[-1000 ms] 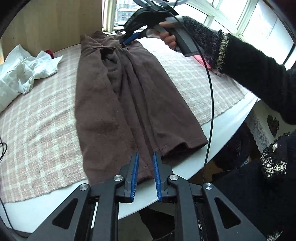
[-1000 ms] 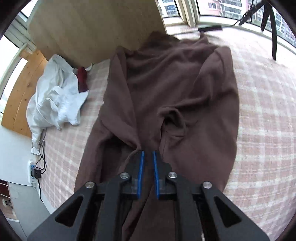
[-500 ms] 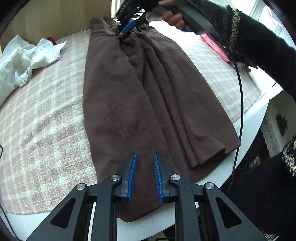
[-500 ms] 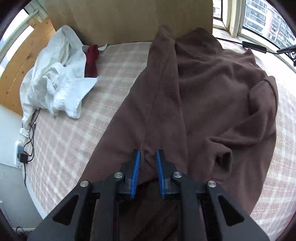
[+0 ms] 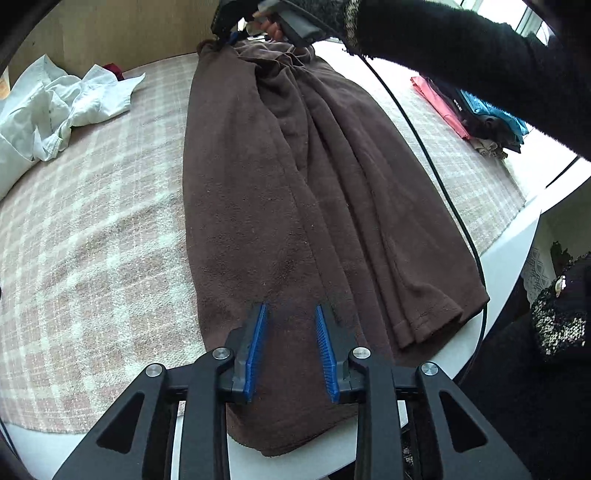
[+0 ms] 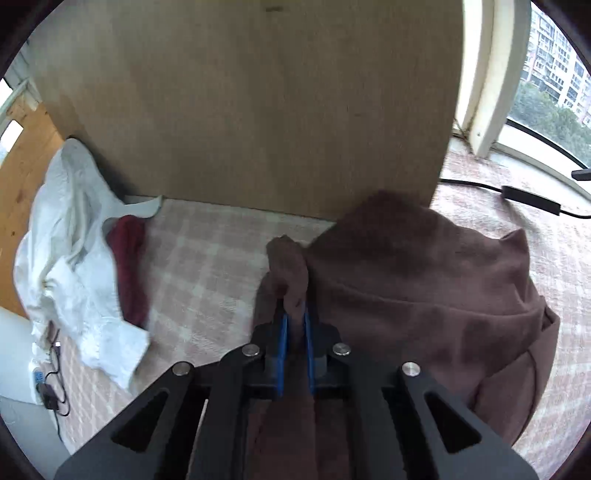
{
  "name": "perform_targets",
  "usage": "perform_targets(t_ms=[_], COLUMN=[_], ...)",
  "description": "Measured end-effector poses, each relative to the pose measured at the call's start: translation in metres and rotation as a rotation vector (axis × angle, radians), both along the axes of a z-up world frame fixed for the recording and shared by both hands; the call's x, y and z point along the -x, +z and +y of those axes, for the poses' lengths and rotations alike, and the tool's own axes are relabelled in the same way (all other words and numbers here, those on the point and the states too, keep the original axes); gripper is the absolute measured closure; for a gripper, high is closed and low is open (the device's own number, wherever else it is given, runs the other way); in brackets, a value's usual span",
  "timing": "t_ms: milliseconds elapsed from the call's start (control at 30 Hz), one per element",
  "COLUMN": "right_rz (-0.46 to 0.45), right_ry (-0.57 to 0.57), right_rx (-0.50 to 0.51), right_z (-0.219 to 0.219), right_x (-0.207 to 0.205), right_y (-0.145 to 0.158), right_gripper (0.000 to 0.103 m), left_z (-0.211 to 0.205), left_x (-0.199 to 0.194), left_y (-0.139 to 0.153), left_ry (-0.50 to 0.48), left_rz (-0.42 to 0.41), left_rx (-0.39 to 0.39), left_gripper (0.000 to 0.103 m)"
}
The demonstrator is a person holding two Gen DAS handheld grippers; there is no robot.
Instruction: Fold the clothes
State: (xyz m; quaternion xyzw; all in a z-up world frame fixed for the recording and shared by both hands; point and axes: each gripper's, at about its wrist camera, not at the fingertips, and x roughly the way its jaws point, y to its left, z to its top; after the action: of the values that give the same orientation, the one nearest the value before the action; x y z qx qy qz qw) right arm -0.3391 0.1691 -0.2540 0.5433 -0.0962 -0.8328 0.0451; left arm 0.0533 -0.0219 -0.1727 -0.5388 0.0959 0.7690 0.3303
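Since a second ago the left gripper [image 5: 289,314] has come forward over the near hem of the brown garment [image 5: 280,206], and the right gripper [image 5: 231,35] has carried its pinch out to the far end by the wood panel.

Left wrist view: jaws apart, nothing between them, poised just above the hem. Garment runs straight ahead of the jaws in a long strip on the checked cloth [image 5: 92,229] over the tabletop, its right side bunched in lengthwise pleats. Hem overhangs the near edge. My guess: it is being drawn taut lengthwise so the pleats flatten before a fold. White shirt [image 5: 62,103] lies crumpled ahead to the left, well apart. Folded items [image 5: 480,114], pink, dark and blue, sit stacked ahead to the right. No containers seen.

Right wrist view: right gripper [image 6: 294,319] has jaws clamped on a tuft of the garment [image 6: 424,280], which rises between them; the rest heaps to the right. White shirt [image 6: 74,266] with a dark red piece [image 6: 129,266] lies left. Panel [image 6: 258,110] stands just ahead.
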Motion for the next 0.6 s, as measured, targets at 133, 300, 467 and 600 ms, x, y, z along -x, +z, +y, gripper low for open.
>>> perform_targets(t_ms=[133, 300, 467, 600], right_rz=[0.033, 0.184, 0.046, 0.028], right_ry=[-0.018, 0.063, 0.233, 0.183], right_rx=[-0.014, 0.09, 0.031, -0.01], right_z=[0.014, 0.012, -0.038, -0.032], right_x=[-0.01, -0.083, -0.142, -0.167], right_y=[0.005, 0.058, 0.013, 0.007], right_gripper=[0.073, 0.073, 0.073, 0.073], left_z=[-0.002, 0.002, 0.003, -0.01], left_x=[-0.001, -0.007, -0.016, -0.01], left_y=[0.001, 0.002, 0.003, 0.011], left_ry=[-0.017, -0.044, -0.07, -0.093], left_rz=[-0.012, -0.006, -0.006, -0.011], left_rx=[0.006, 0.032, 0.049, 0.051], left_gripper=[0.077, 0.074, 0.074, 0.073])
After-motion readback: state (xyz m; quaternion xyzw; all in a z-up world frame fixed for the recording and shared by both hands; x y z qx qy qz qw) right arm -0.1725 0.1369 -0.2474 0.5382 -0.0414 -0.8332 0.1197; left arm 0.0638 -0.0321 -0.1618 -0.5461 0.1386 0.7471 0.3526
